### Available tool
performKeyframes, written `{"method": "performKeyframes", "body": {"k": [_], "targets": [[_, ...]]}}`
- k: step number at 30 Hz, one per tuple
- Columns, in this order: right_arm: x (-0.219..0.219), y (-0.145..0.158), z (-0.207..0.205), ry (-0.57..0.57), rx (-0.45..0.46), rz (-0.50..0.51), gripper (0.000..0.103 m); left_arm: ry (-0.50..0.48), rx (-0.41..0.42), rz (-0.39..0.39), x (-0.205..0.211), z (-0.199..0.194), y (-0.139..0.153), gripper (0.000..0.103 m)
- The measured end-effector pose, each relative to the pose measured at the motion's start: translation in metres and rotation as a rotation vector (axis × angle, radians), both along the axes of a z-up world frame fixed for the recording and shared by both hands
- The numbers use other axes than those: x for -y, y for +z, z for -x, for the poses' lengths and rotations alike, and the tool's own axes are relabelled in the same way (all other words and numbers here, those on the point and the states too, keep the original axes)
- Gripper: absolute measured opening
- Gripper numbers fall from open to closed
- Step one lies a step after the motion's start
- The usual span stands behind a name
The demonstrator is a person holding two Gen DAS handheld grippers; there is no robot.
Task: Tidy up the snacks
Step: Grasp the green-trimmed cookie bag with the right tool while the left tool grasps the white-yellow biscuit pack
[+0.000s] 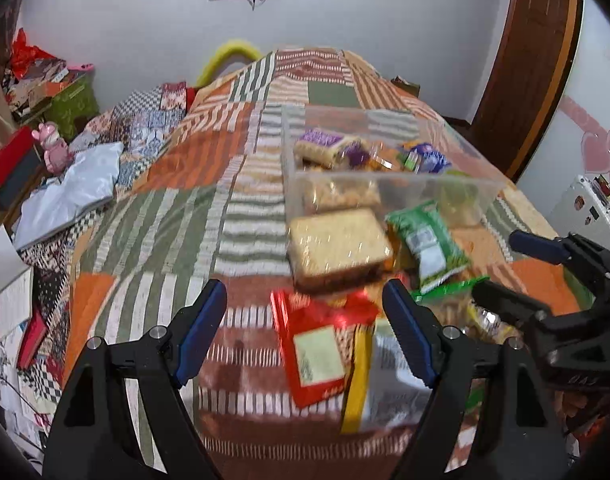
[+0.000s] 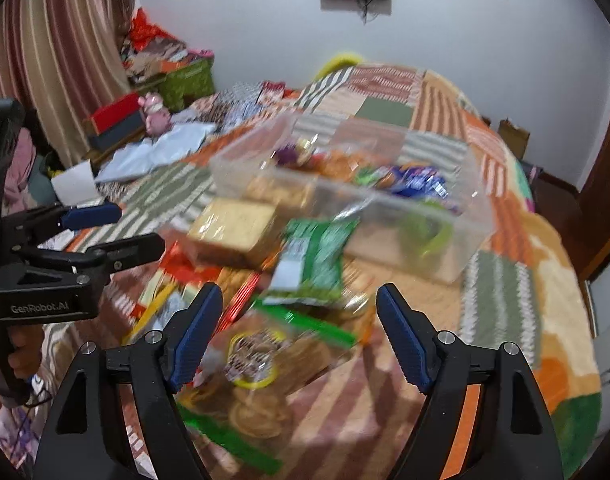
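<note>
A clear plastic bin [image 1: 385, 184] [image 2: 445, 236] stands on the bed and holds several snack packs, purple and blue among them. In front of it lie loose snacks: a tan cracker pack [image 1: 339, 244] [image 2: 237, 228], a green pack [image 1: 425, 240] [image 2: 313, 260], a red pack [image 1: 313, 344] and a clear cookie bag with a green strip [image 2: 265, 364]. My left gripper [image 1: 305, 328] [image 2: 139, 230] is open and empty above the red pack. My right gripper [image 2: 297, 332] [image 1: 501, 264] is open and empty above the cookie bag.
A patchwork quilt [image 1: 185, 208] covers the bed. Papers, books and a light cloth [image 1: 73, 192] lie at its left side. A pink toy [image 1: 53, 148] and boxes stand further left. A wooden door [image 1: 533, 60] is at the right.
</note>
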State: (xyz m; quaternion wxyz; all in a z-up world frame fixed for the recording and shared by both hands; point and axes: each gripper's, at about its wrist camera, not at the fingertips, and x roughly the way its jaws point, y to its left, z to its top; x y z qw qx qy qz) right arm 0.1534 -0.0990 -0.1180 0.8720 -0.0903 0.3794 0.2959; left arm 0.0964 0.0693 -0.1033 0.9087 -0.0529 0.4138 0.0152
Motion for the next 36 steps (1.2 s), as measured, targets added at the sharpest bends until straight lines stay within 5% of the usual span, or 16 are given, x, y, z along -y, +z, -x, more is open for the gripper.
{"method": "performKeyframes", "body": {"k": [13, 21, 36], "targets": [[0.005, -0.026, 0.007, 0.003, -0.067, 0.048, 0.078, -0.049, -0.034, 0.026, 0.006, 0.027, -0.017, 0.08], [0.016, -0.035, 0.014, 0.016, -0.066, 0.05, 0.057, -0.093, -0.063, 0.041, 0.023, 0.032, -0.022, 0.081], [0.063, -0.02, 0.019, -0.049, -0.049, -0.02, 0.052, -0.168, -0.145, 0.057, 0.067, 0.022, -0.041, 0.087]]}}
